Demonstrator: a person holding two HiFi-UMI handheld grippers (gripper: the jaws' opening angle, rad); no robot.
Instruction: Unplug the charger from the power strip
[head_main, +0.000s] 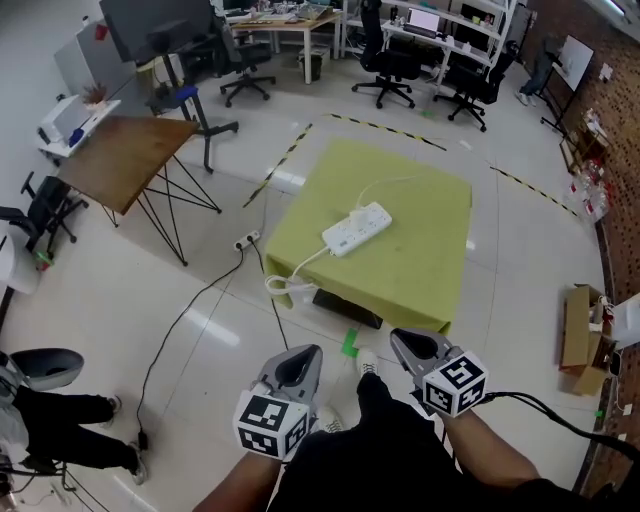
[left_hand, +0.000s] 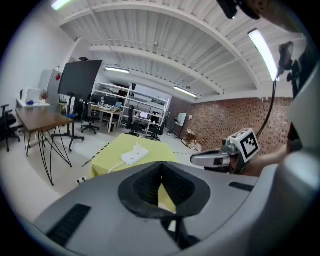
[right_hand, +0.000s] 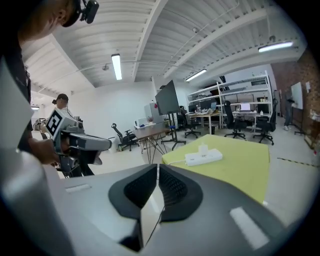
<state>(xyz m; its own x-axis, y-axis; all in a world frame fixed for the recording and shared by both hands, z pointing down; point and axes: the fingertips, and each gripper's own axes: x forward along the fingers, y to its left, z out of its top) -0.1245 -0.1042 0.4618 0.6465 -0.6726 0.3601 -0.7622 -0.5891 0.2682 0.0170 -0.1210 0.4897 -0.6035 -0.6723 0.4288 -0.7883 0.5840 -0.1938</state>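
Left gripper (head_main: 297, 362) and right gripper (head_main: 415, 345) closed and empty, you face the bench (head_main: 420, 275) at 12 o'clock; the charger (right_hand: 203, 149) is still plugged into the power strip (head_main: 356, 229).

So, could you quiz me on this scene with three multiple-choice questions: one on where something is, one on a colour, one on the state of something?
1. Where does the white power strip lie?
A. on the floor
B. on the cloth-covered table
C. on a chair

2. What colour is the cloth on that table?
A. yellow-green
B. red
C. blue

3. How do the right gripper's jaws stand?
A. wide apart
B. shut on the power strip
C. shut, with nothing between them

Answers:
1. B, since the head view shows the strip near the middle of the table top.
2. A, since the cloth looks yellow-green in all three views.
3. C, since the right gripper view shows the jaws meeting, with the strip far off on the table.
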